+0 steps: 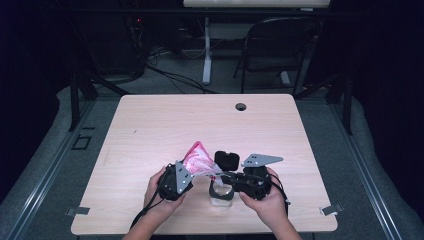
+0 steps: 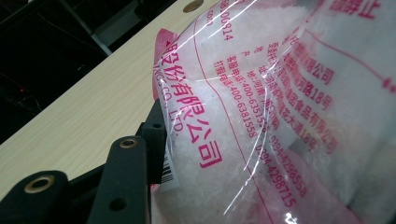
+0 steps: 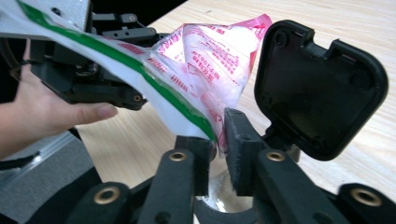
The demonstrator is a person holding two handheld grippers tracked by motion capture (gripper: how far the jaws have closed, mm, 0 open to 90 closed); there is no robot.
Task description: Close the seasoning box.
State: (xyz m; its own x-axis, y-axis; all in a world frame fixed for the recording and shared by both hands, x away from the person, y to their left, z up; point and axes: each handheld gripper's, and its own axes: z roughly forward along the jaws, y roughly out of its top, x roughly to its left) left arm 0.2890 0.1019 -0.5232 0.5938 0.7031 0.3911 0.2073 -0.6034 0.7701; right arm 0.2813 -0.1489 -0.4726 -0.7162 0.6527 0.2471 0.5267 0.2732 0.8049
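A clear plastic bag with pink print and white granules hangs tilted above the table. My left gripper is shut on its lower end; one black finger presses the film of the bag, and the other jaw is hidden behind it. My right gripper pinches the bag's lower corner, beside a green-and-white strip. Under that corner stands a small clear container with its black flip lid raised open.
The light wooden table has a cable hole at its far edge. A folding chair and a desk leg stand on the floor beyond. A hand holds the left gripper's body.
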